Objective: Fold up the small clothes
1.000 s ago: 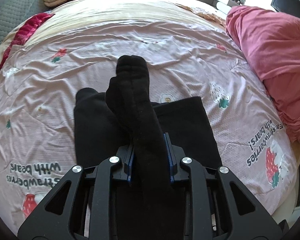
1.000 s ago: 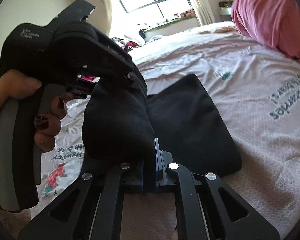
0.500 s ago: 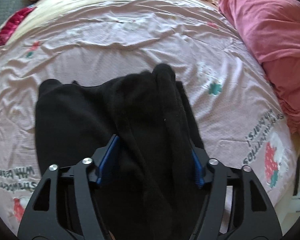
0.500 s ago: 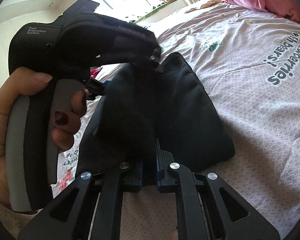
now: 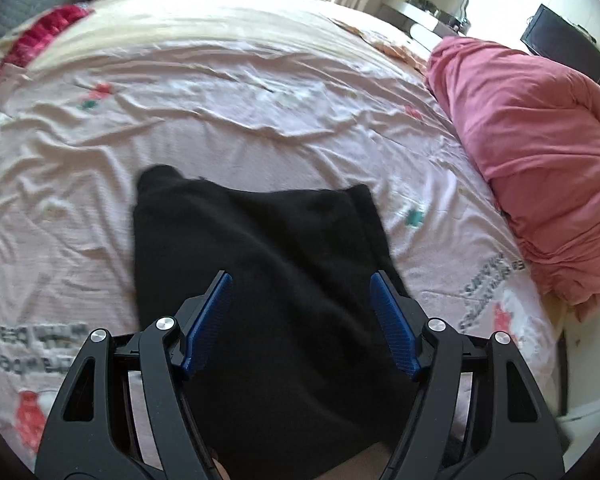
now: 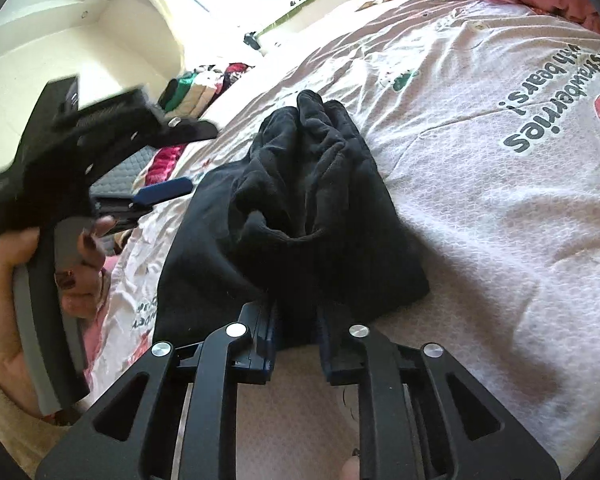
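Pale pink bedding printed with strawberries and grey lettering point(image 5: 260, 120) fills both views, with a rumpled rose-pink duvet point(image 5: 540, 160) heaped at the right of the left wrist frame and a bright window at the top of the right wrist frame. At the centre of each frame lies the soft black knitted garment point(image 5: 268, 264), spread over the bedding in the left view and bunched into a loose fold at its far end in the right view. A second ago a narrow bunch of this cloth was clamped between the blue pads of the left gripper point(image 5: 302, 320); its jaws have since been spread wide, and the cloth is now seen lying under and between them with no pad pressing on it. The left gripper is also seen at the left of the right wrist frame, gripped by a hand point(image 6: 32, 280) and raised off the bed. The jaws of the right gripper point(image 6: 296, 344), pressed tight a second ago, have just been opening by a small gap; black cloth sits between them, but whether it is pinched cannot be told. Judged from this, one fold has been laid down and released, and smoothing or a further fold is likely needed.
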Demonstrator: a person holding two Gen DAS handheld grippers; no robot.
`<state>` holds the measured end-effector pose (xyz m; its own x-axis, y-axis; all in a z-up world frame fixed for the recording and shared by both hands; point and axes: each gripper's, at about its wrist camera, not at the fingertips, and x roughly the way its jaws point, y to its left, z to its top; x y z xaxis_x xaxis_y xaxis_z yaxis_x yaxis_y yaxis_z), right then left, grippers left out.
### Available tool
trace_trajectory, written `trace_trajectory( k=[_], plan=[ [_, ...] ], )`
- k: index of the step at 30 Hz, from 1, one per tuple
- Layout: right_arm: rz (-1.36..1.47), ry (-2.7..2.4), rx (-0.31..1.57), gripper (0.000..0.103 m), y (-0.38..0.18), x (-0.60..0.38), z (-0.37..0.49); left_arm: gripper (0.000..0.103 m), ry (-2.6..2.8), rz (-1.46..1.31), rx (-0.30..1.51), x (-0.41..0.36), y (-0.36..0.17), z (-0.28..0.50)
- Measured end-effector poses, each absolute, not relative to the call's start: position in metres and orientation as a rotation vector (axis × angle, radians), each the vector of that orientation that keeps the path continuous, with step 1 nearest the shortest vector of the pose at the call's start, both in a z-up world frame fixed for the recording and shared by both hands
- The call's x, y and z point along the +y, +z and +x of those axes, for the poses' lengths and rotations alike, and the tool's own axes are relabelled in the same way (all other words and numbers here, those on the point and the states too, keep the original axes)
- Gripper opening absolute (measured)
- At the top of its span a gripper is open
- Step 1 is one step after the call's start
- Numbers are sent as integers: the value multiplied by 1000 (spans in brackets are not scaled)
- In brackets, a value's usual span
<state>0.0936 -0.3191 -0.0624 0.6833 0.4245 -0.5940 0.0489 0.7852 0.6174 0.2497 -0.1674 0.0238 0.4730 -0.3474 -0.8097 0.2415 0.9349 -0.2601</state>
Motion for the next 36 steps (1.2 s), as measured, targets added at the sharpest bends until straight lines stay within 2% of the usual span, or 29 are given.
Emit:
trace_trajectory(
  k=[4, 8, 14, 18, 22, 28, 30, 31, 36],
  plan=[
    [619, 208, 794, 32, -40, -333, 96, 63, -307, -55, 980, -147, 23, 239],
    [566, 229, 766, 38, -12, -349, 107, 63, -261, -10, 940, -129, 16, 226],
    [433, 285, 778, 39, 8, -349, 154, 63, -245, 28, 958, -120, -4, 214],
    [349, 318, 873, 39, -7, -337, 193, 63, -233, 49, 935, -122, -9, 207],
    [397, 353, 952, 38, -31, -326, 224, 63, -223, 71, 915, -125, -8, 202],
    [378, 346, 989, 39, -44, -317, 237, 63, -226, 78, 902, -128, -7, 200],
    [358, 362, 972, 29, -44, -313, 238, 63, -227, 74, 900, -128, -7, 199],
    [345, 373, 962, 19, -43, -311, 237, 63, -227, 71, 898, -128, -6, 199],
    [247, 383, 836, 14, -18, -303, 225, 63, -242, 32, 893, -126, -1, 196]
  ],
)
